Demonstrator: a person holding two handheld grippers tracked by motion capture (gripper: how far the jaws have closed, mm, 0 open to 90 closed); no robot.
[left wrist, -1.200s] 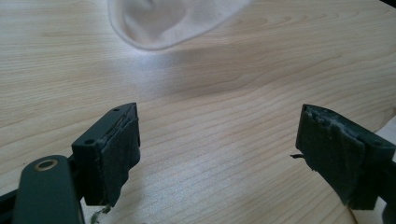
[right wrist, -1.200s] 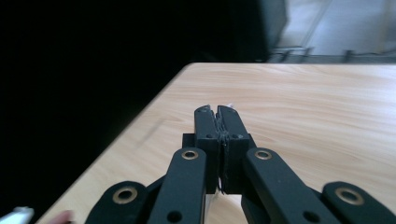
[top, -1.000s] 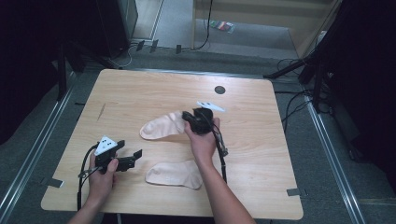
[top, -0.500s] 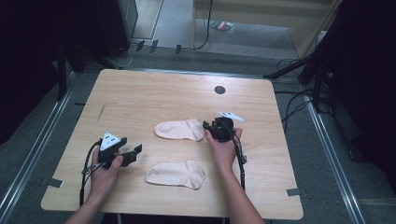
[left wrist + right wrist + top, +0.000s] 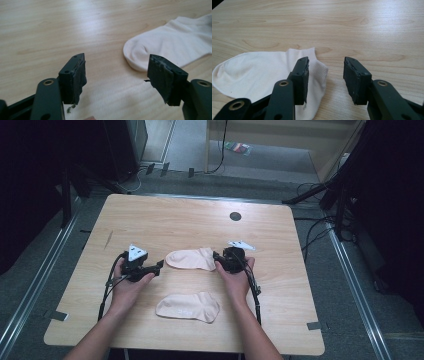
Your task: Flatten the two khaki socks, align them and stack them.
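Note:
Two pale pink socks lie flat on the wooden table: a far sock and a near sock. My left gripper points right at the far sock's toe, a little short of it. In the left gripper view the left gripper is open; its jaws have just been closing a little, with only bare wood between them and the toe ahead on the right. My right gripper stands at the sock's cuff. The right gripper has just opened, one jaw over the cuff, not gripping it.
A dark round hole sits in the table's far side. Cables run over the floor to the right, and metal rails flank the table. Bare wood stretches to the left and beyond the socks.
The right gripper carried the far sock rightward, laid it flat and let go. The left gripper moved right and farther up the table toward that sock's toe.

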